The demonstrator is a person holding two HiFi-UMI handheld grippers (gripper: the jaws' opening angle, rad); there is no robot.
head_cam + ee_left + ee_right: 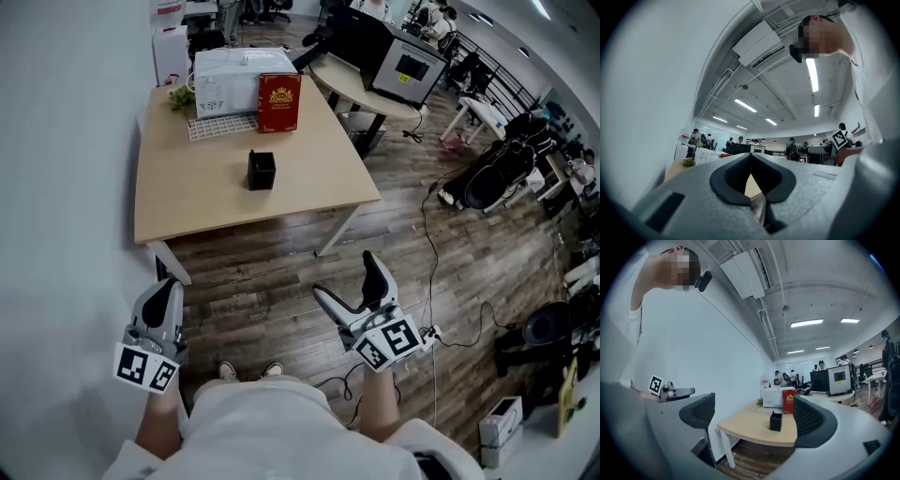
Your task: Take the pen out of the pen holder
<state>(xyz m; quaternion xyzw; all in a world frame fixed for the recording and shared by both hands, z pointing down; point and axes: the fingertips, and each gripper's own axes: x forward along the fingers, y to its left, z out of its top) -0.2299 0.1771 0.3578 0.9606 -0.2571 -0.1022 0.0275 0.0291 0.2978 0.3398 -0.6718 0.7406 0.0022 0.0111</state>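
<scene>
A black square pen holder (262, 171) stands near the middle of the light wooden table (187, 202); no pen shows in it from here. Both grippers hover over the floor in front of the table, well short of the holder. My left gripper (169, 287) is at the lower left with its jaws together, and its own view shows the tips meeting (750, 157) with nothing held. My right gripper (349, 277) stands wide open and empty. In the right gripper view the pen holder (776, 421) sits far off between the spread pads (700, 411).
At the table's far edge are a white appliance (230, 80), a red box (279, 102), a white grid tray (220, 125) and a small plant (180, 96). A white wall runs along the left. Cables (431, 272) trail over the wooden floor; a black chair (497, 173) is right.
</scene>
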